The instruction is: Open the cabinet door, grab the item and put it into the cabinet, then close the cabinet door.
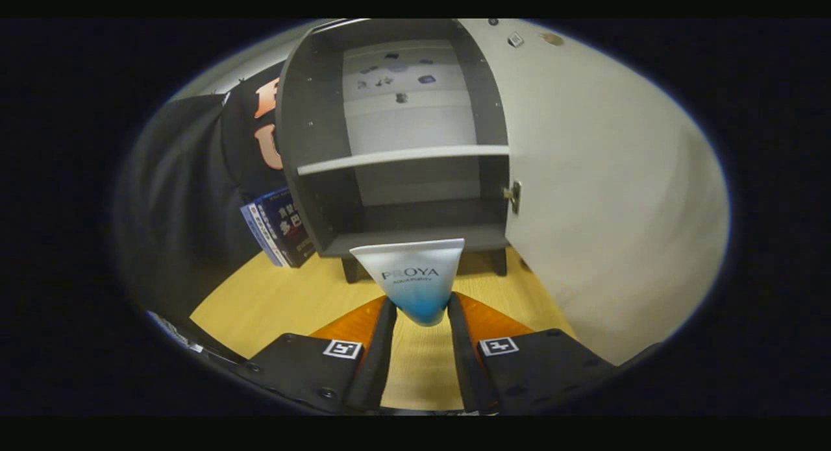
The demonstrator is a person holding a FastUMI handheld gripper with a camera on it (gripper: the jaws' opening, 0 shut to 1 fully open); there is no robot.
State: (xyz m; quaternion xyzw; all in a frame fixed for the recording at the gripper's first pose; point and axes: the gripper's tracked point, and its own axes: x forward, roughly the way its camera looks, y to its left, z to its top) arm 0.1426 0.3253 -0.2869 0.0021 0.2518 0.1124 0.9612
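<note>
Between the fingers of the gripper (421, 315) a tube (411, 277) is held: white at the wide crimped end, blue toward the narrow end, which is pinched between the two fingertips. Both fingers are seen pressing on it, so the jaws are closed down to a narrow gap with the tube clamped. The crimped end points forward, up and away from the fingers, toward the cabinet.

Below the tube the wooden tabletop (272, 302) is visible; the tube looks lifted clear of it, though contact cannot be fully ruled out.

Just beyond the tube the cabinet (305, 133) stands on short legs with its door (604, 198) swung wide open to the right, hinge visible at the door edge. One shelf (402, 158) divides the interior; upper and lower compartments both appear free of items. The tube's top edge overlaps the front lip of the lower compartment in view, but the tube is judged to be still outside the cabinet.

Beside the cabinet, on the left, a boxed pack (279, 227) leans against it.

Progress, as judged: door opened, done; item grabbed, done. Left to do: tube placed inside, likely in the lower compartment straight ahead; jaws released; door closed.
</note>
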